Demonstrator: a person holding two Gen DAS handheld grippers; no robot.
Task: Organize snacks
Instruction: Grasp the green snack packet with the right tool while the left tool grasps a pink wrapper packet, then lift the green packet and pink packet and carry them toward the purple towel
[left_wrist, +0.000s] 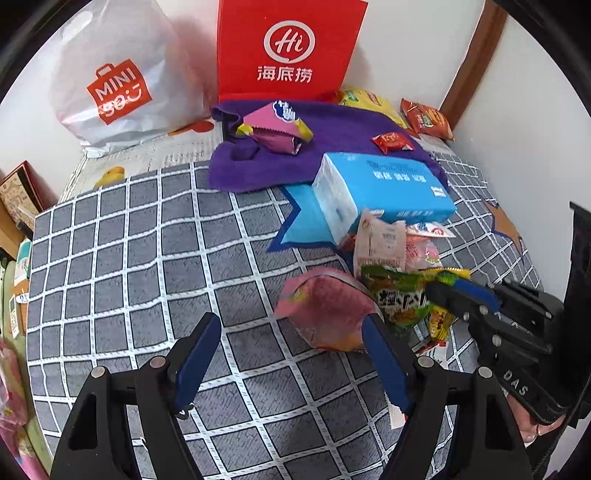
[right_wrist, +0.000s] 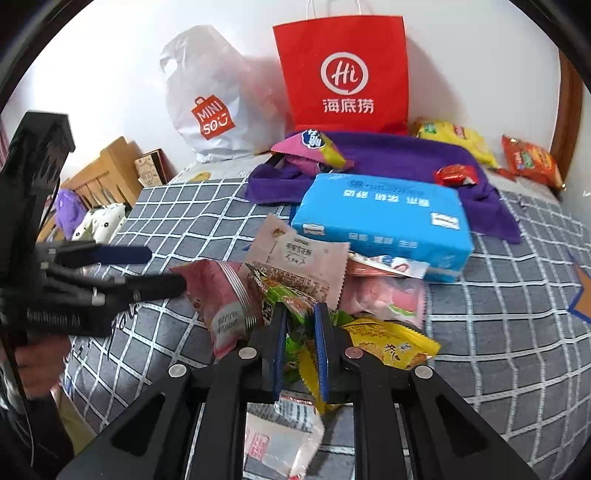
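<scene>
The right hand-held gripper (right_wrist: 300, 328) is clamped on a green snack packet (right_wrist: 295, 314) in the heap on the bed (right_wrist: 517, 350). At its nine o'clock, the left hand-held gripper (left_wrist: 291, 332) hangs with jaws apart beside a pink packet (left_wrist: 325, 314). A blue tissue pack (right_wrist: 384, 218) lies at twelve o'clock.

Checked bed (left_wrist: 122, 236); purple towel (left_wrist: 347, 129), snack pile (right_wrist: 295, 280), bags.

Right gripper (right_wrist: 300, 334) pinches green snack pack (right_wrist: 291, 299) in near pile; blue tissue pack (right_wrist: 384, 225) behind; red bag (right_wrist: 345, 74) far.
</scene>
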